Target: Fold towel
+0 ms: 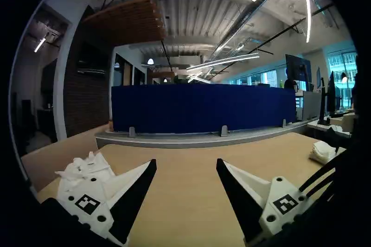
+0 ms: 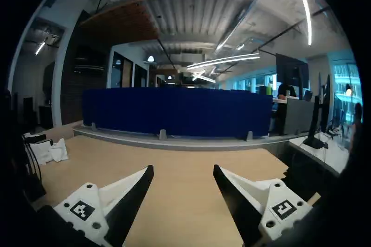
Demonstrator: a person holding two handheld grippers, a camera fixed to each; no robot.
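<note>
Towel (image 1: pixel 86 169) lies crumpled on my desk (image 1: pixel 139 152) just beside the left tool (image 1: pixel 185 161); I see that tool and the right tool (image 2: pixel 182 167) both spread wide, gripping nothing.

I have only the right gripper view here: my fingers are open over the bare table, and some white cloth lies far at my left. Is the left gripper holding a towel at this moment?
Observer: No. In the left gripper view, the left gripper is open and grips nothing. There is only bare table in front of it.
Operator: Then where is the nearest towel for it?
Observer: A crumpled white towel lies on the table close beside the finger at the left of that view. I cannot tell whether they touch.
</note>
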